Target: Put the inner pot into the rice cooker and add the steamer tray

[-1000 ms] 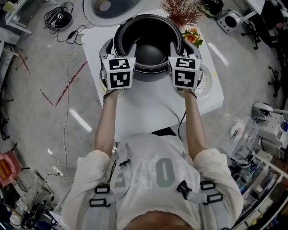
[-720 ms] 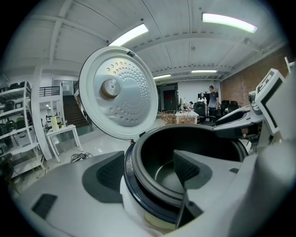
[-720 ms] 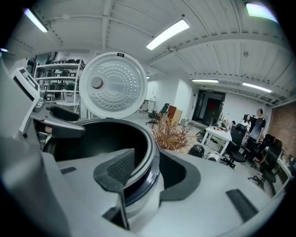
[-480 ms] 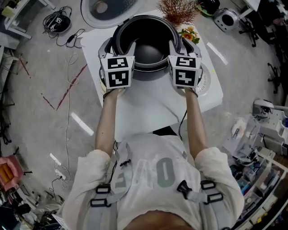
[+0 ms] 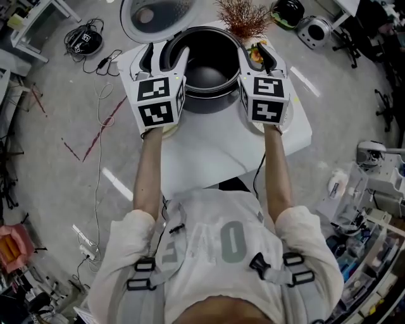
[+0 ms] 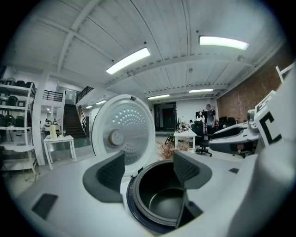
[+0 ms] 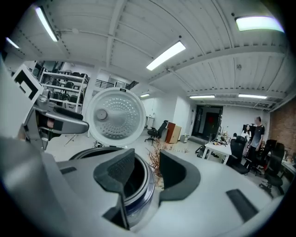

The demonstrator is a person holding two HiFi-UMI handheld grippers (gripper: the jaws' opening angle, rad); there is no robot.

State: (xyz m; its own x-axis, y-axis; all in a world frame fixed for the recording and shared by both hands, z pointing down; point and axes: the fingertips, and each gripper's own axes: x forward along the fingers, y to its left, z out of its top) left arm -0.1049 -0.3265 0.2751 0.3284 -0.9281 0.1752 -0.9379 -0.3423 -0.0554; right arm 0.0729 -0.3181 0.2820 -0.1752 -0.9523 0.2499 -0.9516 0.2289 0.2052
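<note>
The black inner pot (image 5: 209, 63) sits in the rice cooker, whose white lid (image 5: 157, 11) stands open behind it. My left gripper (image 5: 166, 54) hangs over the pot's left rim, and its jaws stand apart with nothing between the pads. My right gripper (image 5: 258, 52) hangs over the right rim. Its jaws have just been opening and hold nothing. In the left gripper view the pot (image 6: 162, 203) lies below the left gripper (image 6: 148, 166). In the right gripper view the pot's rim (image 7: 138, 185) shows under the right gripper (image 7: 145, 171). A white round disc (image 5: 293, 111) lies mostly hidden behind the right gripper.
The cooker stands on a white table (image 5: 209, 145). A dried brown plant (image 5: 243, 16) and orange flowers (image 5: 256, 54) stand just behind the pot on the right. Cables (image 5: 82, 38) lie on the floor at the left. The lid (image 6: 122, 136) rises behind the pot.
Both grippers have risen from beside the pot's rim to above it and look larger in the head view. The pot has stayed in place.
</note>
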